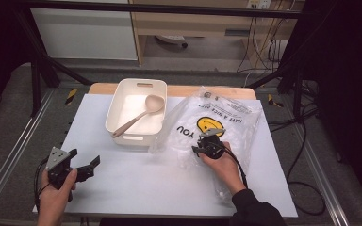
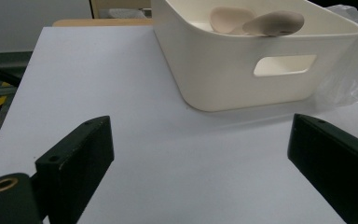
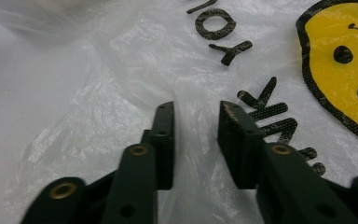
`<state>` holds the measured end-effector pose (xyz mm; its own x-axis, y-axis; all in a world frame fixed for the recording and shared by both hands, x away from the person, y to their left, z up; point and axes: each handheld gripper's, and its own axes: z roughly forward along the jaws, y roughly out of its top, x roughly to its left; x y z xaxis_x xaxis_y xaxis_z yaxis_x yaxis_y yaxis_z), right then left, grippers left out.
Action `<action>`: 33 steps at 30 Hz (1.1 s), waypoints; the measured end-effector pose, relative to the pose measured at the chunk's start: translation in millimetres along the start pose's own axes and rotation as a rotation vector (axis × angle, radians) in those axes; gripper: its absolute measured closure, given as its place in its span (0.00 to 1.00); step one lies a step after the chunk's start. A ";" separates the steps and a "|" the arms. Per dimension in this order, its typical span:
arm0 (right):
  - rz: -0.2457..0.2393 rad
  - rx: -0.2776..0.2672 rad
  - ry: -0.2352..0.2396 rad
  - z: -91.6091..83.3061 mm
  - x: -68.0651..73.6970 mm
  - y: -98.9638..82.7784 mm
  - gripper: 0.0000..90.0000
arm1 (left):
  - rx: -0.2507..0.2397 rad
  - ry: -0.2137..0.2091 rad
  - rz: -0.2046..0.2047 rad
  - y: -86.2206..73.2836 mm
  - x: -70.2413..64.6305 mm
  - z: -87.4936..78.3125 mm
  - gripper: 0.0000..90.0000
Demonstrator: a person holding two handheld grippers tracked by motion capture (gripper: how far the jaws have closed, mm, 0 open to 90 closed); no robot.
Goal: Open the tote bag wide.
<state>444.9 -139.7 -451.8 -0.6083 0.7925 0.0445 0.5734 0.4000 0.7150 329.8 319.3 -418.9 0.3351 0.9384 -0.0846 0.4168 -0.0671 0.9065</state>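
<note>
Pinching a fold of the clear printed plastic bag (image 3: 121, 70), the right gripper (image 3: 196, 114) fingers look clenched on it, the left gripper (image 2: 200, 140) waits released, and lifting the film cleanly off the worktop (image 1: 136, 183) seems next.

The small print along the plastic bag's (image 1: 217, 123) far edge is too small to read in the high view. In the right gripper view the yellow smiley face (image 3: 345, 65) is cut off at the right edge. The spoon's (image 2: 261, 22) handle is hidden behind the white bin's (image 2: 242, 74) wall in the left gripper view.

Crumpled clear smiley bag (image 1: 217, 123), flat
</note>
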 end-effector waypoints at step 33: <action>0.110 -0.037 0.129 -31.3 29.1 -3.3 1.00 | 0.063 -0.373 0.146 21.6 -148.1 11.9 0.51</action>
<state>408.1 -132.3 -431.0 -0.6099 0.7637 0.2116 0.6212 0.2951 0.7259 299.2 174.8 -391.7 0.6738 0.7305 -0.1114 0.3890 -0.2225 0.8940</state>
